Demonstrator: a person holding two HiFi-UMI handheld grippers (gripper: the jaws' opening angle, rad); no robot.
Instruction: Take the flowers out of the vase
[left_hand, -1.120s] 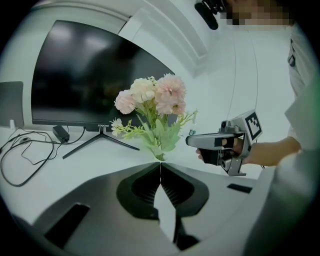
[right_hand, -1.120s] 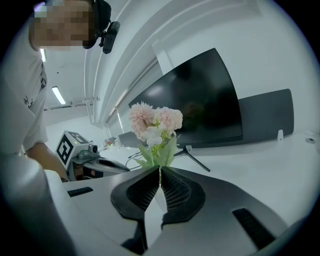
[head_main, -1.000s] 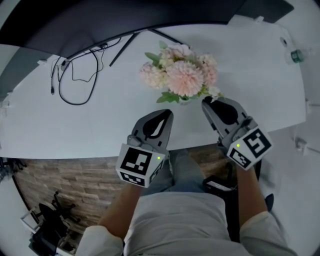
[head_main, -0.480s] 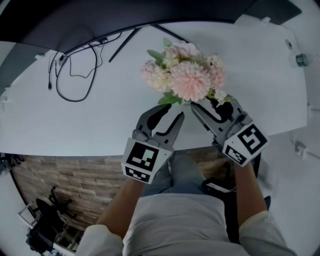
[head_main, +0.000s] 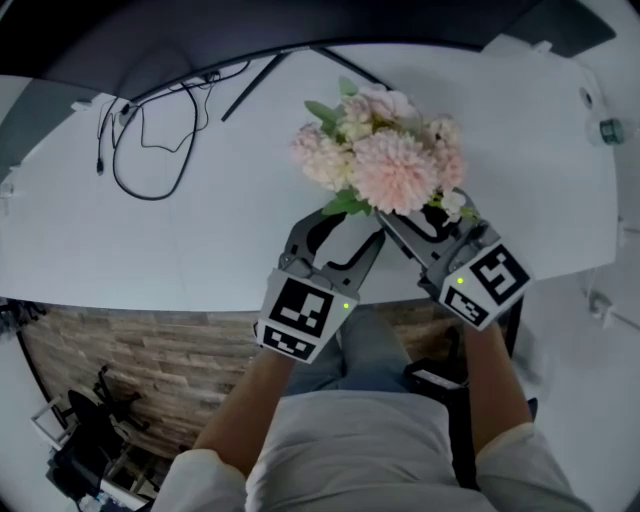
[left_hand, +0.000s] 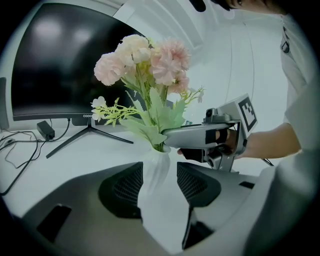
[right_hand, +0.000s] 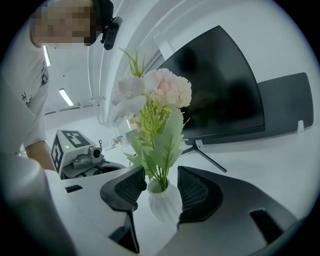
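Both grippers have moved in toward the flowers (head_main: 385, 160) since a second ago. Their fingers were shut then and have just been opening.

The white tabletop (head_main: 150, 250) is the biggest thing. A dark monitor (left_hand: 50, 65) stands at its 12 o'clock side. A black cable (head_main: 140, 150) loops at 10 o'clock. The pink flowers stand in a small white vase (right_hand: 162, 200) in front of the monitor, near the 6 o'clock edge.

The left gripper (head_main: 345, 228) comes at the vase from 7 o'clock. Its fingers (left_hand: 122, 187) are spread, with the vase body between them. They sit very close to it but I think they are not squeezing yet. The right gripper (head_main: 425, 222) comes from 5 o'clock. Its fingers (right_hand: 197, 192) are wide apart too, one on each side of the vase top and the green stems, with gaps showing. Neither gripper holds anything yet.

What could go wrong? The vase is small and the flowers are tall and look top-heavy. If the stems get pulled before the vase is held tight, the vase may come up too or tip over. If the right fingers close on leaves and not stems, the flowers may slip. The two grippers are also very near each other and could bump.

Both grippers point away from the person and a little down. The left one sits lower, the right one higher. Both arms reach in from 6 o'clock.
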